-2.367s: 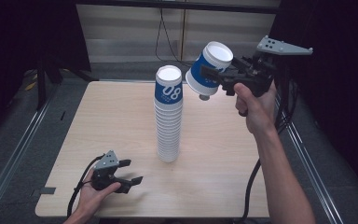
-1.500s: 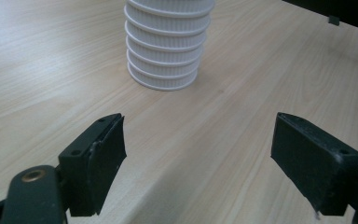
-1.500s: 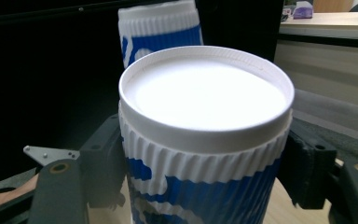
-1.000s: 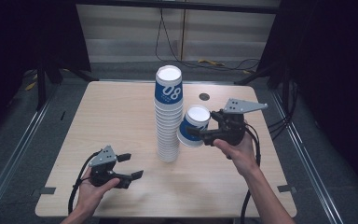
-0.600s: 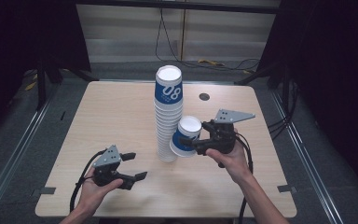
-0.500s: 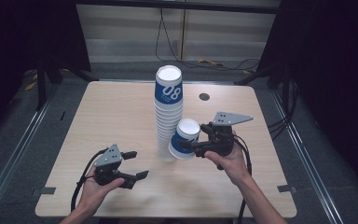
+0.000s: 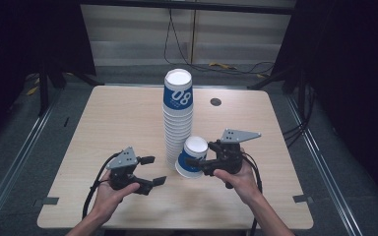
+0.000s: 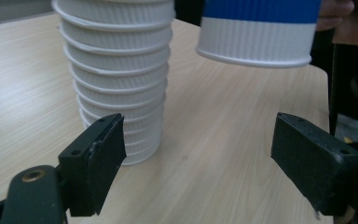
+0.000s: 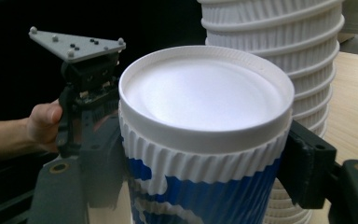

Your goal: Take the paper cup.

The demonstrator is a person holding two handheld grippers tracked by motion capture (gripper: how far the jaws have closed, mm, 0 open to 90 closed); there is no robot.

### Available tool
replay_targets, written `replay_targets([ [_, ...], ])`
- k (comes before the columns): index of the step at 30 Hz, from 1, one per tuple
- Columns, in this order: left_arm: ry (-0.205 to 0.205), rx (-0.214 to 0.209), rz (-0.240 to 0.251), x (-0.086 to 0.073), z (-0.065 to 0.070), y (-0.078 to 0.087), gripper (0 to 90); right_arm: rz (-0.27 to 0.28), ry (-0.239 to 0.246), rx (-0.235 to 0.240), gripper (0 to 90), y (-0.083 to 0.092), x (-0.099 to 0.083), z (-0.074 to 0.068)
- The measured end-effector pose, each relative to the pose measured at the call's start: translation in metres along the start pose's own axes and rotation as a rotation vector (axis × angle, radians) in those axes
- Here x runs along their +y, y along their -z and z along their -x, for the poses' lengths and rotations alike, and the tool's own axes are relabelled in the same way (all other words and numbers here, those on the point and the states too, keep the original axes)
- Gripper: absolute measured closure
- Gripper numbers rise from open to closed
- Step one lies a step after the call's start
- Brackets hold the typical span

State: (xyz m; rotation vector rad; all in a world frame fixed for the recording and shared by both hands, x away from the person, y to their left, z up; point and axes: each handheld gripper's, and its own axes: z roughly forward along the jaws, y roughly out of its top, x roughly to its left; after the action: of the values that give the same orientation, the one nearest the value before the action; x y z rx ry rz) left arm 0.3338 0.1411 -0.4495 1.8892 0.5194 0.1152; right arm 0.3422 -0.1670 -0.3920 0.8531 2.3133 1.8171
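Note:
A tall stack of upturned blue-and-white paper cups (image 7: 177,118) stands at the table's middle. Just right of its foot, a single upturned cup (image 7: 195,145) hangs slightly tilted a little above the wood, with my right gripper (image 7: 197,162) shut on its ribbed sides. In the right gripper view the jaws clamp this cup (image 9: 205,93) from both sides. My left gripper (image 7: 152,170) lies low at the front left, open and empty. The left gripper view looks between the wide-apart jaws of that gripper (image 8: 200,163) at the stack's base (image 8: 121,84) and the held cup's rim (image 8: 256,32).
The wooden table (image 7: 123,113) has a small black round grommet (image 7: 215,102) behind the stack. Cables trail from both grippers toward the front edge. Dark floor and metal rails lie on both sides of the table.
My right gripper has carried the cup down and leftward, from beside the stack's middle to near its foot. The left gripper has drifted slightly toward the stack.

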Motion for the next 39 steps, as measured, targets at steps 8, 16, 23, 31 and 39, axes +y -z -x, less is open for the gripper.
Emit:
replay_targets([
  [8,-0.006,-0.052,-0.032,-0.003,0.008,-0.007,17.6,-0.018,-0.019,0.019,27.4,-0.007,-0.014,-0.001],
  [16,-0.020,-0.081,-0.033,-0.007,0.016,-0.014,17.7,-0.035,-0.032,0.027,27.4,-0.014,-0.024,-0.002],
  [23,-0.022,-0.092,-0.018,-0.007,0.019,-0.016,17.4,-0.054,-0.035,0.054,27.4,-0.024,-0.030,-0.007],
  [31,-0.040,-0.105,-0.003,-0.006,0.021,-0.016,21.7,-0.064,-0.030,0.066,27.5,-0.029,-0.031,-0.011],
  [39,-0.030,-0.101,0.003,-0.006,0.021,-0.019,17.6,-0.066,-0.025,0.078,27.6,-0.033,-0.031,-0.014],
])
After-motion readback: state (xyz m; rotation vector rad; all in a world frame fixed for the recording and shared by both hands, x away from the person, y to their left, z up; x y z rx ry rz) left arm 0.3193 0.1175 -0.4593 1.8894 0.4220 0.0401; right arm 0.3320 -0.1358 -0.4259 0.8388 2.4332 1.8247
